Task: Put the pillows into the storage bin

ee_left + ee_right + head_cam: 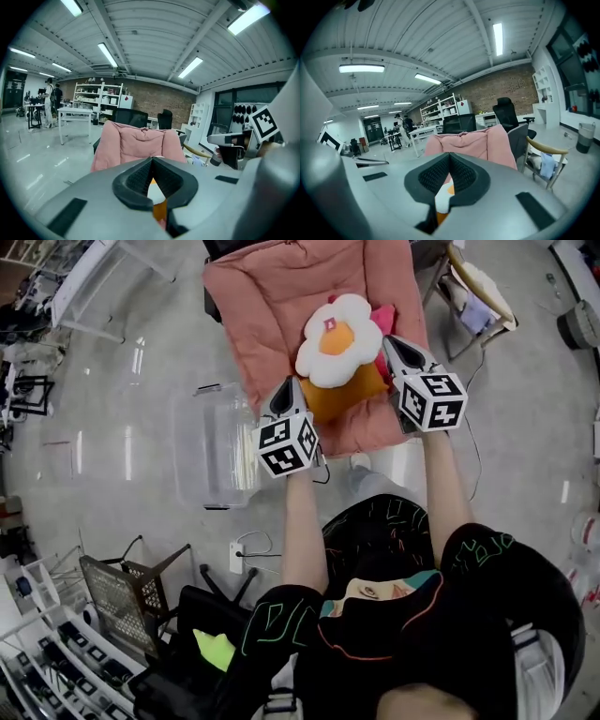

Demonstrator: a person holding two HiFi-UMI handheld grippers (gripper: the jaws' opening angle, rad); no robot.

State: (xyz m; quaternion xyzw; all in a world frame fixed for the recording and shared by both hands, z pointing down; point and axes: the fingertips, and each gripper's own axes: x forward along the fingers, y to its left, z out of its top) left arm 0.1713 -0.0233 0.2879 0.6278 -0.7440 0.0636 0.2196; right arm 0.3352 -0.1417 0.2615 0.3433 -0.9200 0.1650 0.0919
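The flower pillow [337, 338] lies on the pink chair [262, 296], atop an orange pillow [345, 397]. Your left tongs [287, 385] and right tongs [394, 345] flank them, both pinched closed, gripping nothing. The storage bin [217, 442] stands left of the chair.

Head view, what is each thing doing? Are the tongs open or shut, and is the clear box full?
Left tongs: shut, holding nothing.
Right tongs: shut, holding nothing.
Egg pillow: lying on the orange pillow.
Orange pillow: on the pink chair, under the egg pillow.
Pink pillow: tucked behind the egg pillow.
Storage bin: on the floor, no pillows inside.
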